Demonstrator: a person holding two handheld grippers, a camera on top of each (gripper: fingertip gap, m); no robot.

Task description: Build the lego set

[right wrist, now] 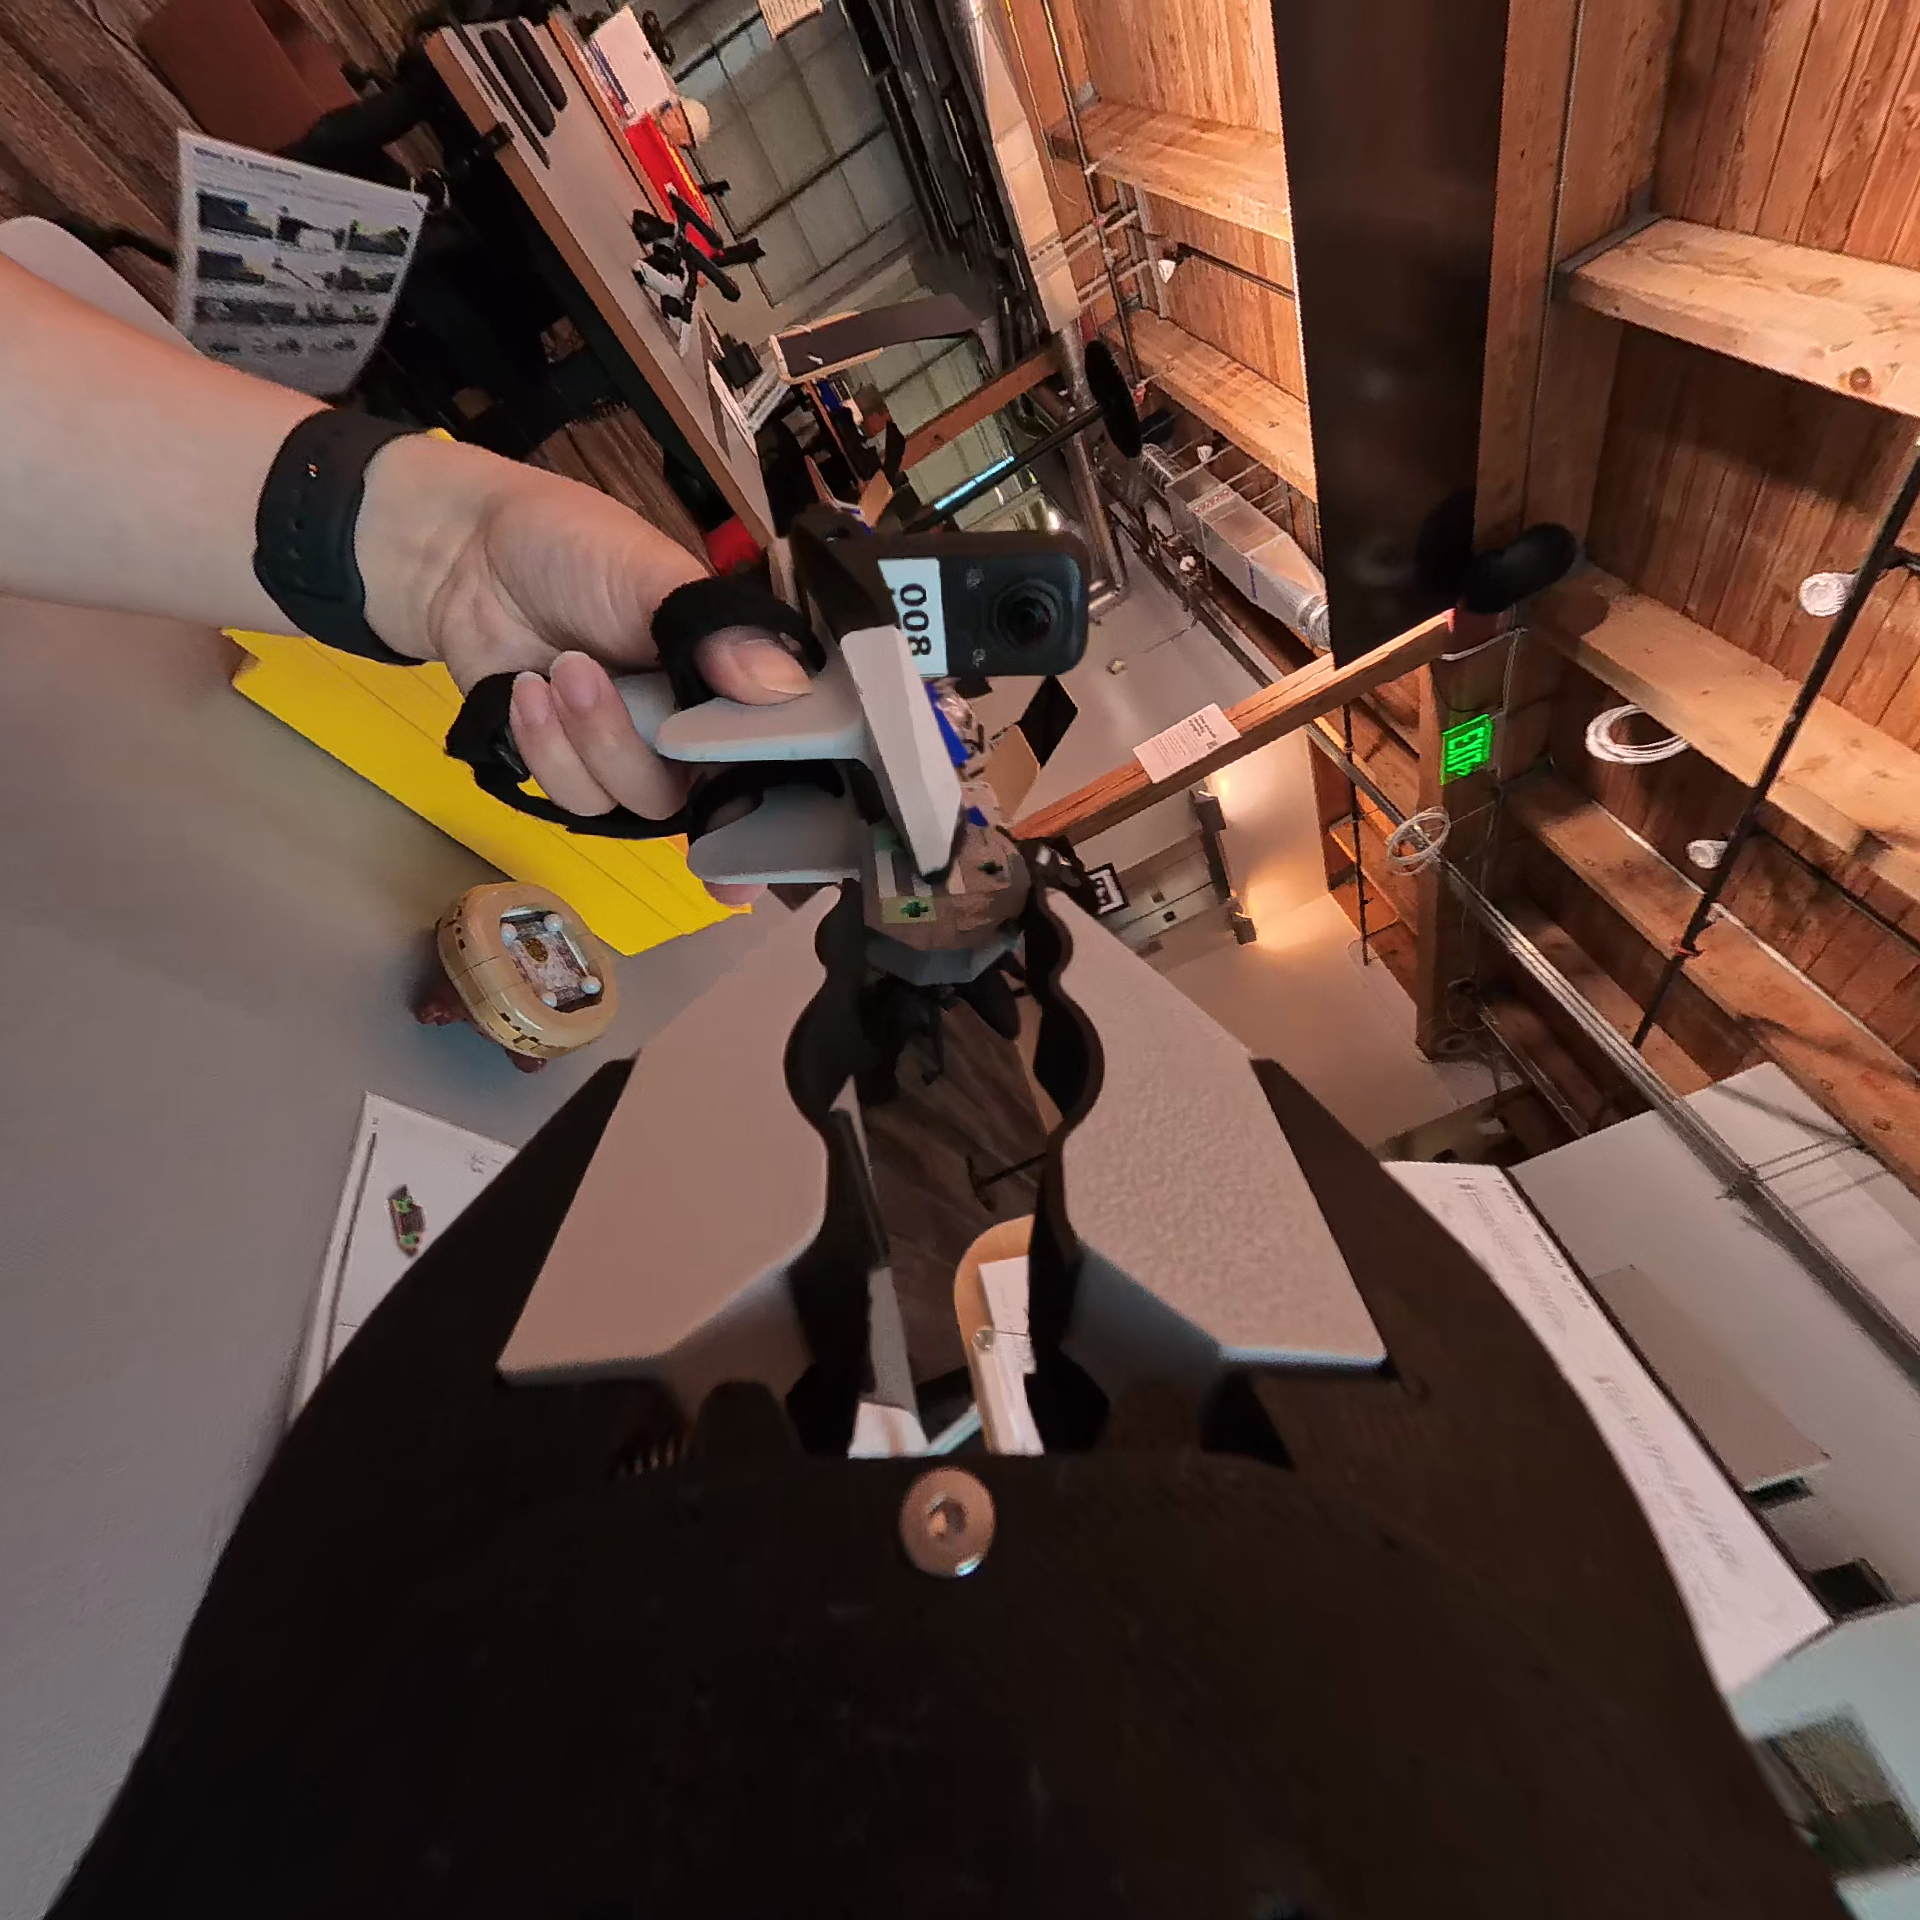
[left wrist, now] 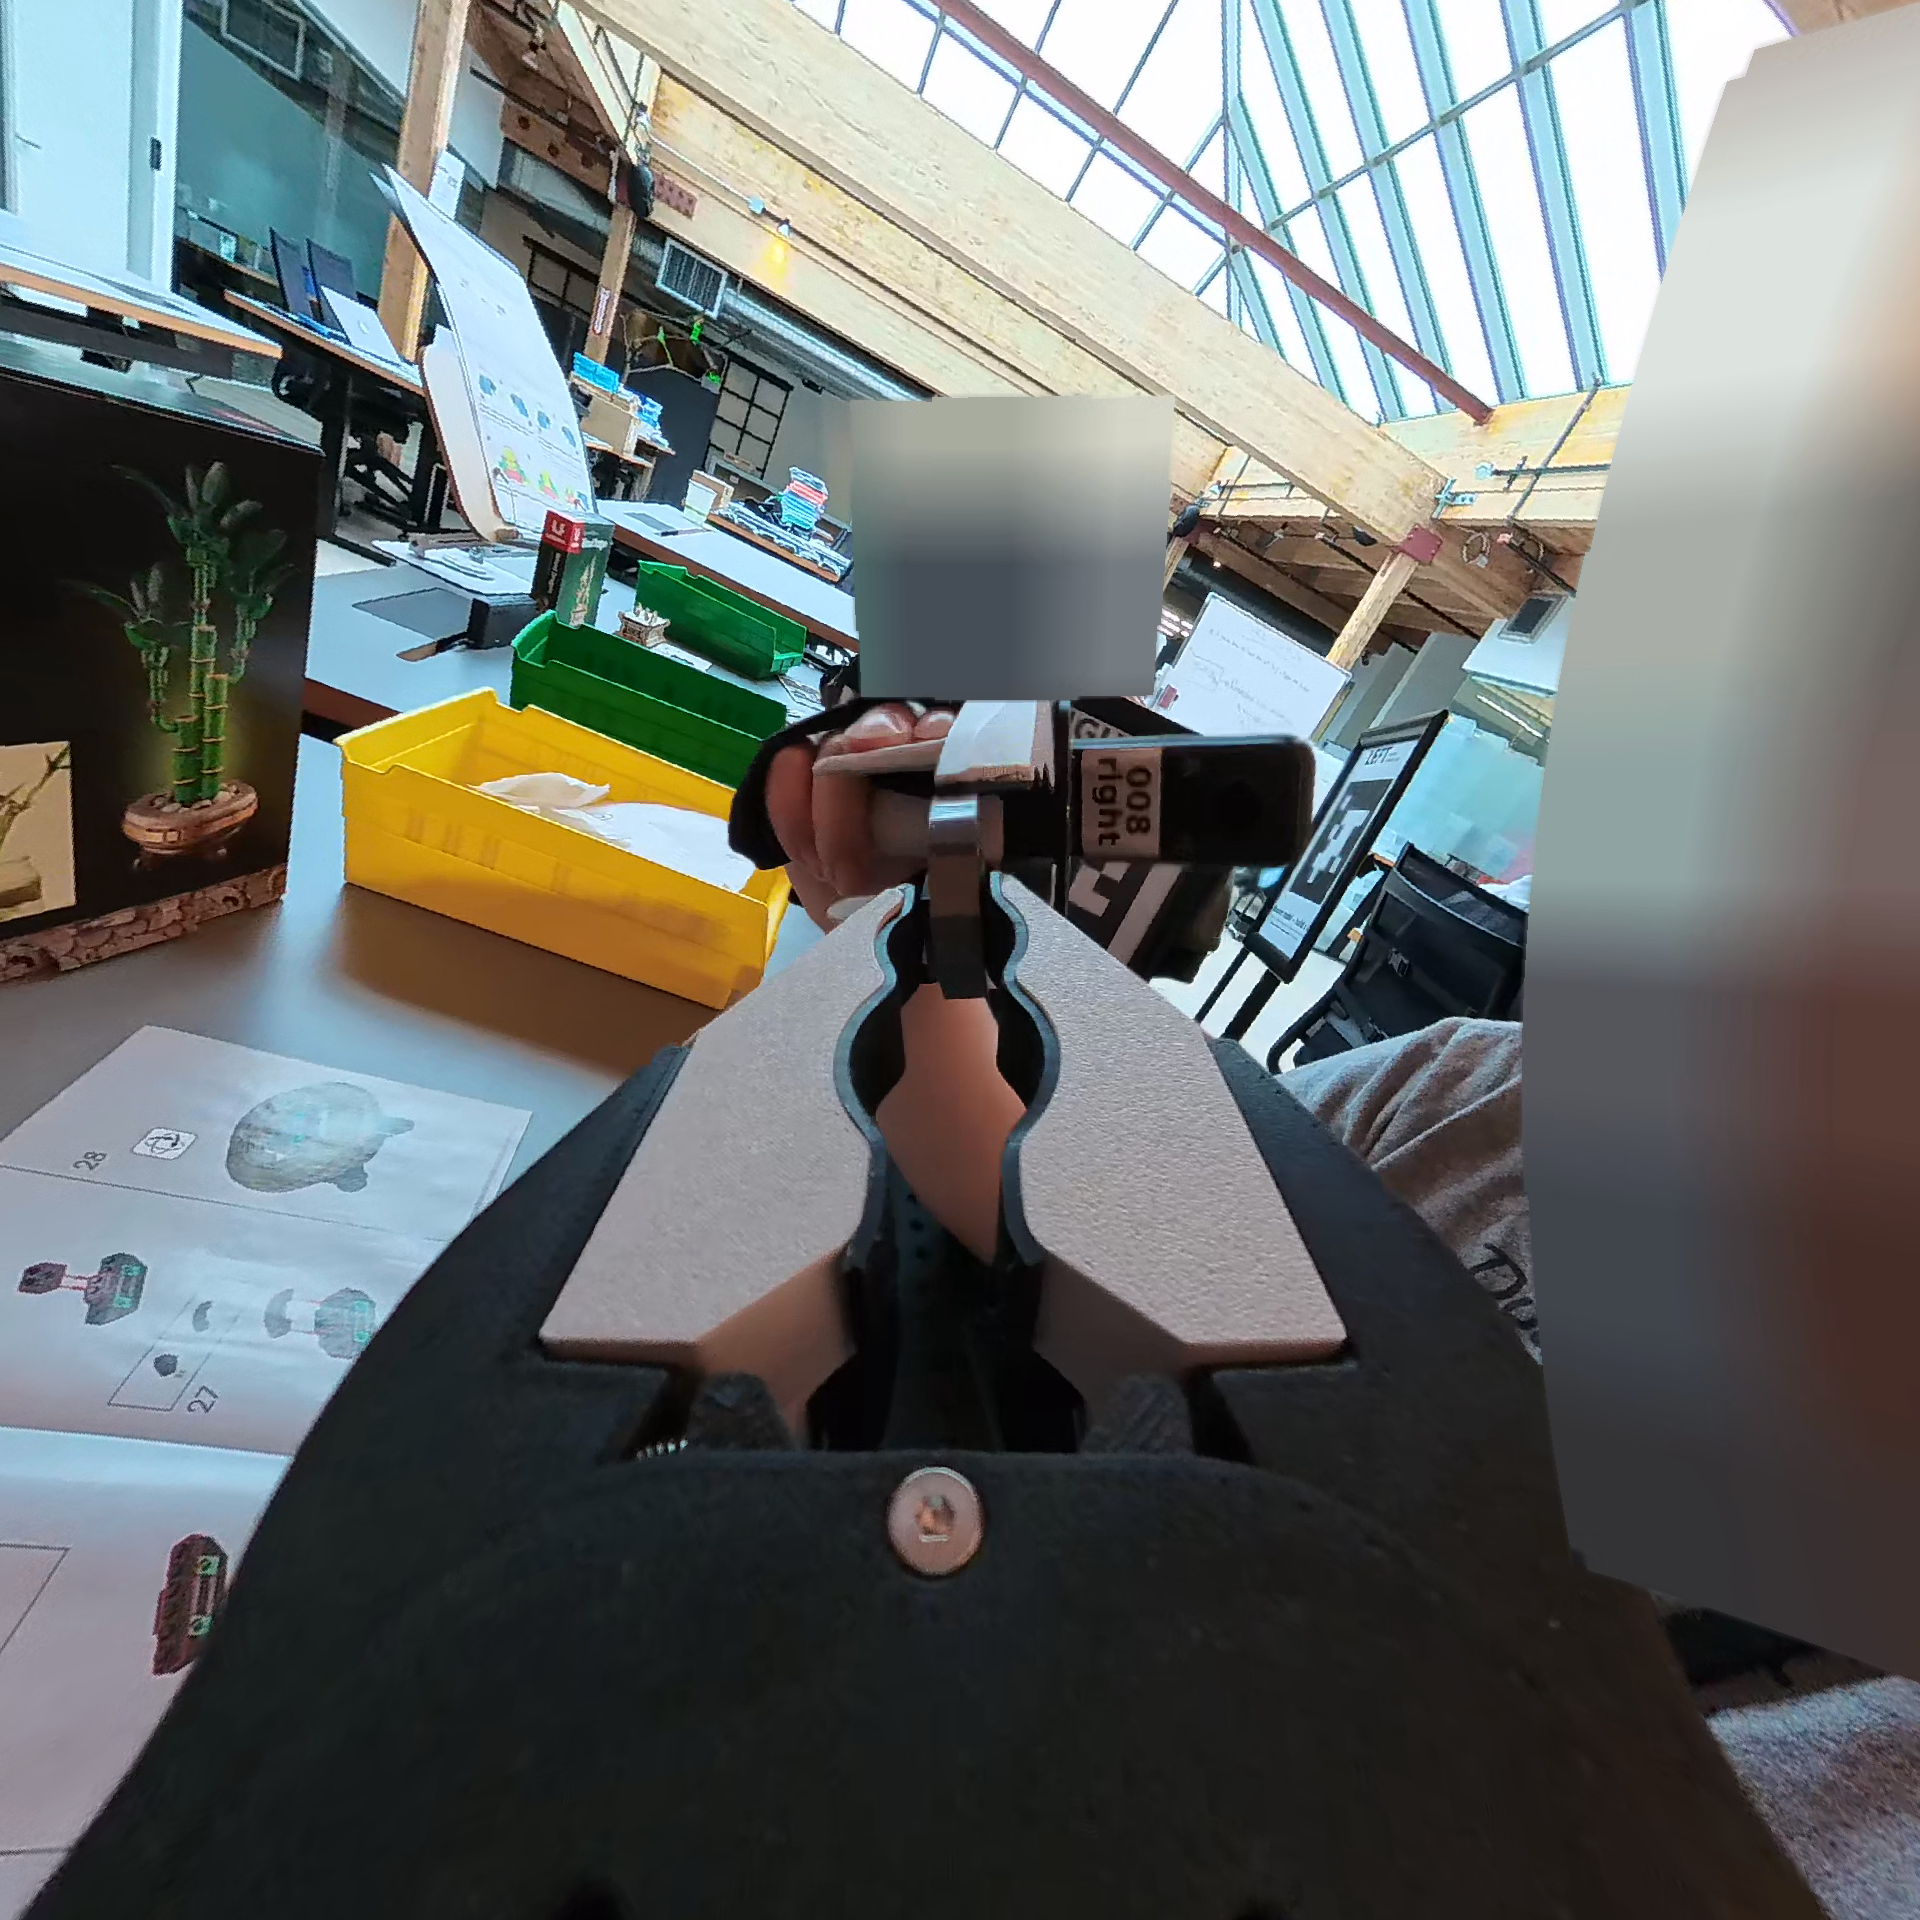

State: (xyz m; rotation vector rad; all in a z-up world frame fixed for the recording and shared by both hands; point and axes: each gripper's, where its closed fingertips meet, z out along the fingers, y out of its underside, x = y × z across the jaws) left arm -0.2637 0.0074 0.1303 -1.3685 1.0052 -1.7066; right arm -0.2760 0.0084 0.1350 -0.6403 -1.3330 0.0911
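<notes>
My left gripper (left wrist: 951, 904) is shut on a thin dark grey Lego piece (left wrist: 958, 940) at its tips. My right gripper (right wrist: 940, 920) is shut on a small brown and grey Lego assembly (right wrist: 982, 894) and holds it in the air. The two grippers meet tip to tip above the table. The left gripper also shows in the right wrist view (right wrist: 930, 862), coming down onto the assembly. The right gripper shows in the left wrist view (left wrist: 966, 769), just beyond my tips. A tan round Lego pot base (right wrist: 525, 977) stands on the table.
An open instruction booklet (left wrist: 229, 1226) lies on the table at the left. A yellow bin (left wrist: 561, 831) holds white bags, with green bins (left wrist: 644, 686) behind it. The black Lego box (left wrist: 156, 665) stands at the far left. A person's arm and wristband (right wrist: 312, 530) are at the left. My two grippers' fingertips are within a few centimetres of each other.
</notes>
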